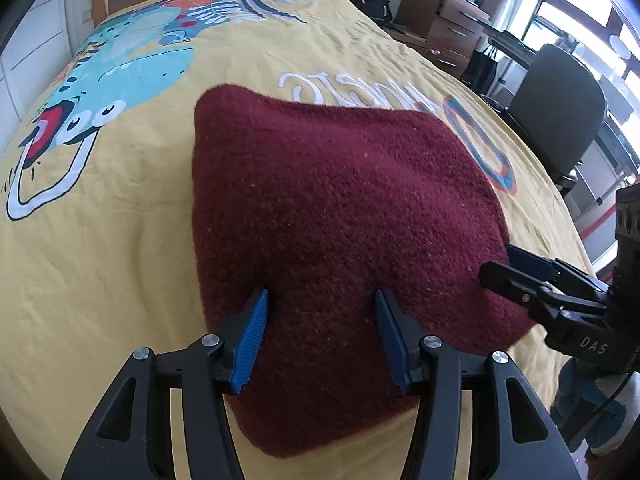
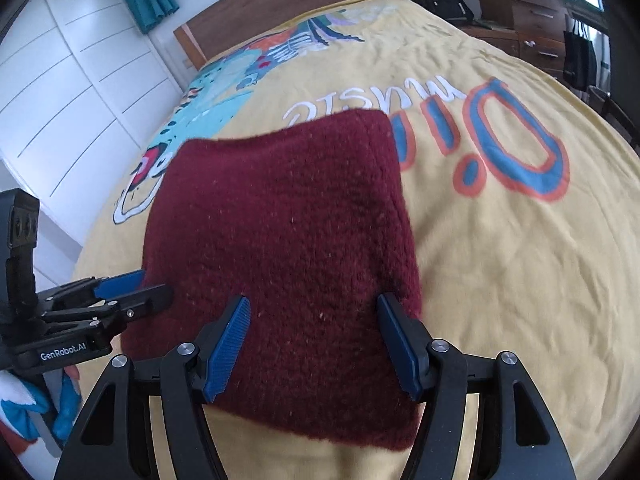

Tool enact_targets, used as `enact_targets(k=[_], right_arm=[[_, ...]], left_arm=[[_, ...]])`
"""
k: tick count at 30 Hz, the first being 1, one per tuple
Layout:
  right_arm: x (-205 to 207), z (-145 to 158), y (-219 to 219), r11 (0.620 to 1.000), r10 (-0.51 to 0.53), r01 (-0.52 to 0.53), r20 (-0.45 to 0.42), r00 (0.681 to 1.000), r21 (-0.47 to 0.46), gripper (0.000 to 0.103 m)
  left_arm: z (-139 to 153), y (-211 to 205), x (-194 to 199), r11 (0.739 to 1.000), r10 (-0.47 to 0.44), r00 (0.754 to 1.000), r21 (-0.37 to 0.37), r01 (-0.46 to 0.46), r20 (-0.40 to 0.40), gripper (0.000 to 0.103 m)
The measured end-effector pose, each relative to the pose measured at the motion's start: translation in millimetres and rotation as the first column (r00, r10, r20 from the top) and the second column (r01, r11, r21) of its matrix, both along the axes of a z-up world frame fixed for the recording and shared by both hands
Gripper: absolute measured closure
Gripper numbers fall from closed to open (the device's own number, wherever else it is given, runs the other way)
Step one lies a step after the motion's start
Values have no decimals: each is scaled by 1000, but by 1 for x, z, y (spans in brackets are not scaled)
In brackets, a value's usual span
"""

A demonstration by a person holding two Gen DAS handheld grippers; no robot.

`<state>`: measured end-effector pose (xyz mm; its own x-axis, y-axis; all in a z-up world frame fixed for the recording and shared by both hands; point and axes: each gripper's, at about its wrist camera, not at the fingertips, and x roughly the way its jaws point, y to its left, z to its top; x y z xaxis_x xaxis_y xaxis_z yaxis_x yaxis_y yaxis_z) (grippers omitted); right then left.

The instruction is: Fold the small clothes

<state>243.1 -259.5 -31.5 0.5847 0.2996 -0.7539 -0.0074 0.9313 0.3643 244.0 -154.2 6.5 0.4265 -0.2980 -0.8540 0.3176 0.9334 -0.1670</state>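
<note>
Maroon knit garment (image 1: 340, 216) lies folded flat on yellow printed bedspread (image 1: 120, 260), near bed's front edge. Left gripper (image 1: 320, 332) released, blue pads spread over garment's near part, at 6 o'clock in its own view. Right gripper (image 2: 314, 338) likewise released above garment; seen at 4 o'clock from left camera.
</note>
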Motion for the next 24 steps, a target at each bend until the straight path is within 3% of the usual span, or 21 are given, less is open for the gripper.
enact_targets(k=[8,16,18,24], right_arm=[[-3,-2,-3,1000,-1,1,-39,999,11,35],[3,35,-16,998,-43,43,2,999,40,35],[8,41,-17,998,-59,59,-3,998,11,24],[37,30,-23,998,-65,64,-64,996,-4,23]], left_arm=[[-5,-17,-10,998,-40,999,40,40,3,43],[17,-1,3,1000,1,1000,-29,-1,-2,41],[25,11,7,997,32,999,-64,-32,7,41],[26,44,37,985,116,993,-125,-119,-34,38]])
